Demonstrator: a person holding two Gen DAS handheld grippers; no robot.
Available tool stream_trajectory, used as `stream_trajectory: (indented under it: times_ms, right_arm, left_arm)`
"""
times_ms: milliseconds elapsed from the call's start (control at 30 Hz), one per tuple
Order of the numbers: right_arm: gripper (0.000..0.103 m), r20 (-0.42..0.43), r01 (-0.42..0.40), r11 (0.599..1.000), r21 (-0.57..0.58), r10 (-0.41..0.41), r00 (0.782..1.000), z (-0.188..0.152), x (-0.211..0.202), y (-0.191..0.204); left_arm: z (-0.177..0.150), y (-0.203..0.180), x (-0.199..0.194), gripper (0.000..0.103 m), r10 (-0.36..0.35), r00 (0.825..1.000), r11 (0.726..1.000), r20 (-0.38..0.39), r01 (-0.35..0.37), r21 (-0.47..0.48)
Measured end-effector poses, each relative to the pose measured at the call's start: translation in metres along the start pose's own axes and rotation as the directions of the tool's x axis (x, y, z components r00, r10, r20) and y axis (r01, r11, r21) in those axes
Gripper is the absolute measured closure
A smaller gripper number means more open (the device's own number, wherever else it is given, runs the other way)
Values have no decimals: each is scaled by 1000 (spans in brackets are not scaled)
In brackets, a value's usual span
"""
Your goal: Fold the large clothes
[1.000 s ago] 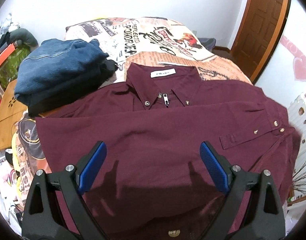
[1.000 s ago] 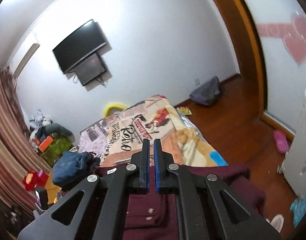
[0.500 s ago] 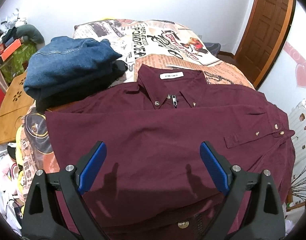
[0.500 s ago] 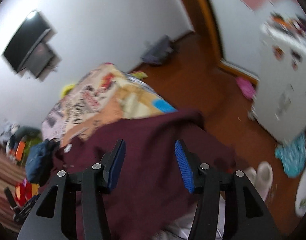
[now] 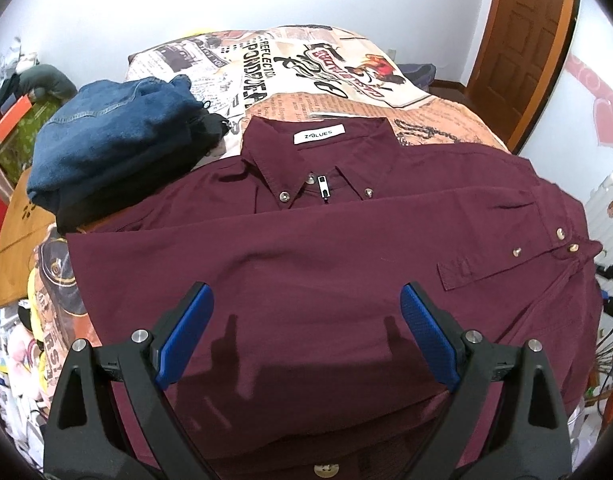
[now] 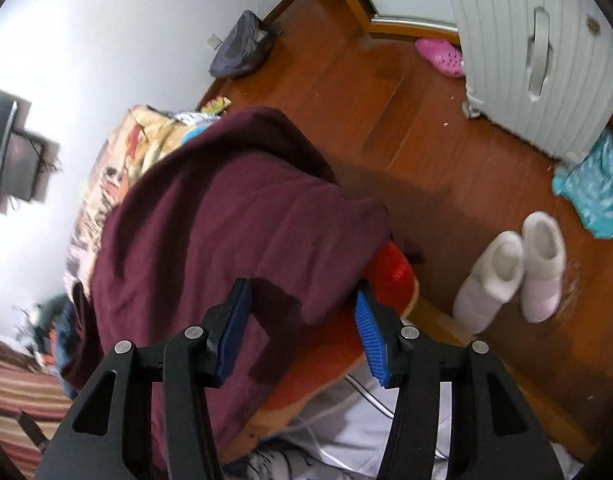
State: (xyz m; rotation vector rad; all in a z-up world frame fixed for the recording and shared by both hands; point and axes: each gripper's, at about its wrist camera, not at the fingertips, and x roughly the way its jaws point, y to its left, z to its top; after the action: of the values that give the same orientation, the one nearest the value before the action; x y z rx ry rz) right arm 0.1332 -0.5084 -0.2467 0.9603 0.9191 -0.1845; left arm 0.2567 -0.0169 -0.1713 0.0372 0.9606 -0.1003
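Dark maroon button-collar cotton shirt (image 5: 306, 248) spread front-up on the printed bedspread (image 5: 290, 64), one side draping over the bed edge.
Left gripper (image 5: 306, 336) and right gripper (image 6: 302, 332) both hover spread wide, holding nothing. Fabric judged light, limp (creases readily); pinch at hem or draped side seam.

A bed with clothes on it

The bed (image 5: 438, 108) has a picture blanket. A dark red shirt (image 5: 326, 248) and folded blue jeans (image 5: 106, 136) lie on it.
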Motion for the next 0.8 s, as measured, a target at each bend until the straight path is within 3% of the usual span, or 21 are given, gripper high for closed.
stream_trajectory:
  times_ms: [167,233,300,400,500,667,800]
  right_arm:
    - [56,64,-19,1000,3,19,998,11,1,4]
    - [72,93,2,1000,-13,-1,996,15,4,9]
    - [95,98,4,1000,6,-4,995,18,6,12]
    - [96,118,-49,999,-12,50,992,19,-4,24]
    - [96,171,-95,988,-123,115,978,18,-32,66]
    - [99,186,-200,920,-338,273,944,5,-78,159]
    - [99,167,-257,803,-537,400,901,-31,-110,243]
  left_arm:
    - [0,-7,5,8,6,1000,1000,-11,-6,22]
    - [1,-9,6,8,6,1000,1000,-11,-6,23]
    - [0,-11,5,8,6,1000,1000,-8,-5,24]
    - [0,-12,0,8,7,1000,999,8,-7,34]
    - [1,-12,-8,8,16,999,999,32,-18,49]
    - [3,-9,-23,8,21,997,998,79,-26,63]
    - [2,-2,-36,8,11,993,999,120,-17,51]
